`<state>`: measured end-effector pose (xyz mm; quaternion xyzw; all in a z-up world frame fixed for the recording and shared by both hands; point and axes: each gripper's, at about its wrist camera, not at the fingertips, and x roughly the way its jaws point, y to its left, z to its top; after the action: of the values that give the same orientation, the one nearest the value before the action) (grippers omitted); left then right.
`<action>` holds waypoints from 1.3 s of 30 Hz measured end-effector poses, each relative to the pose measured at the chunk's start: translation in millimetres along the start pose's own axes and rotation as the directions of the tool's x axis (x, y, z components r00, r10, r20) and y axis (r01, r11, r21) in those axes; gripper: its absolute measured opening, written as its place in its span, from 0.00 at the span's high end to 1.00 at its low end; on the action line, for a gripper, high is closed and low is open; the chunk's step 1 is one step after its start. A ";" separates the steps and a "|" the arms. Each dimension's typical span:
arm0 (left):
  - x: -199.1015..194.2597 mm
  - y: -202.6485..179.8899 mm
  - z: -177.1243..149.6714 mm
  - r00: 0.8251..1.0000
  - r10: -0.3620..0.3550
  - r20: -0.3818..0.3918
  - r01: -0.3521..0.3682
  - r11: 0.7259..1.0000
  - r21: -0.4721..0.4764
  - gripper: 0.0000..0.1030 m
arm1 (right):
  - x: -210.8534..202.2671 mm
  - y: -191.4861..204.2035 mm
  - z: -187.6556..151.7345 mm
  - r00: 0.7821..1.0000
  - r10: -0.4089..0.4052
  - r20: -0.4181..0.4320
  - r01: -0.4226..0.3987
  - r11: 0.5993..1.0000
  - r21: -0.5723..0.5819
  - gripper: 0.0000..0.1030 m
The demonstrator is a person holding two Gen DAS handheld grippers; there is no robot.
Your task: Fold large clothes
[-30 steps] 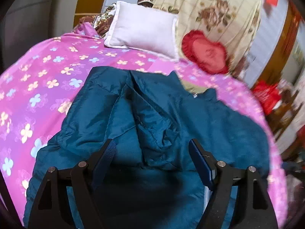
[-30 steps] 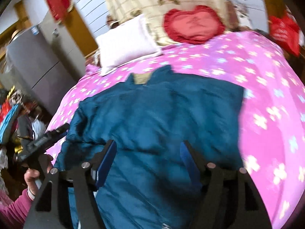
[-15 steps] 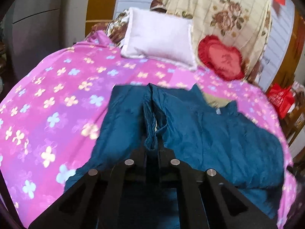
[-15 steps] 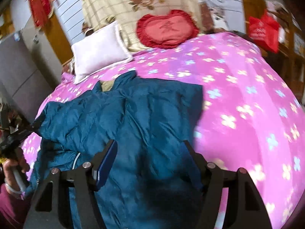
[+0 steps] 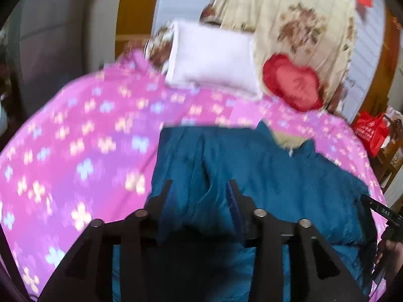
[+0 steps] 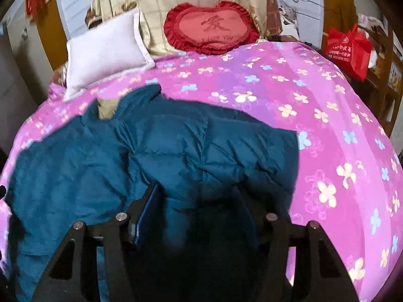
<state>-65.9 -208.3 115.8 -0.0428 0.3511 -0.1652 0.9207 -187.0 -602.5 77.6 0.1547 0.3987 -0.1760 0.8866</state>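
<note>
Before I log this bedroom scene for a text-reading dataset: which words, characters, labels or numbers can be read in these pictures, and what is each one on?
"爱": large character on the red heart cushion.
"I LOVE YOU": small line under that character; faint, so this reading is likely rather than certain.
Red bag: white print, with what looks like a row of digits; too small to read.
Black tool at the right edge of the left wrist view: pale lettering, too blurred to read.
Teal jacket: no readable text.

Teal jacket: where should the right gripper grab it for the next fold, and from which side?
Probably the teal jacket at its free side edge on the pink floral bedspread. That edge lies flat, with bare bedspread beside it, so a finger can slip under. Come from that open side, not from above the puffy middle. The right gripper, jaws closing, already straddles fabric near there.
</note>
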 end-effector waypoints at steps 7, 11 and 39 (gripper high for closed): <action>28.6 -26.4 4.5 0.997 0.069 -0.032 -0.066 0.995 0.079 0.63 | -28.7 2.8 8.3 0.998 0.020 0.066 -0.018 1.000 -0.025 0.38; 66.2 -28.7 -11.4 0.983 0.143 -0.112 -0.130 0.984 0.119 0.63 | -4.6 0.6 14.4 0.999 -0.014 0.047 0.015 1.000 -0.018 0.38; 88.5 -38.3 -37.4 0.978 0.175 -0.115 -0.155 0.975 0.160 0.63 | -5.3 1.7 -48.7 0.998 -0.047 -0.030 0.041 0.983 -0.177 0.37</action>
<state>-39.3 -272.6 39.2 0.0670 0.3986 -0.1164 0.9072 -221.3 -579.8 50.9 0.0697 0.4313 -0.1568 0.8857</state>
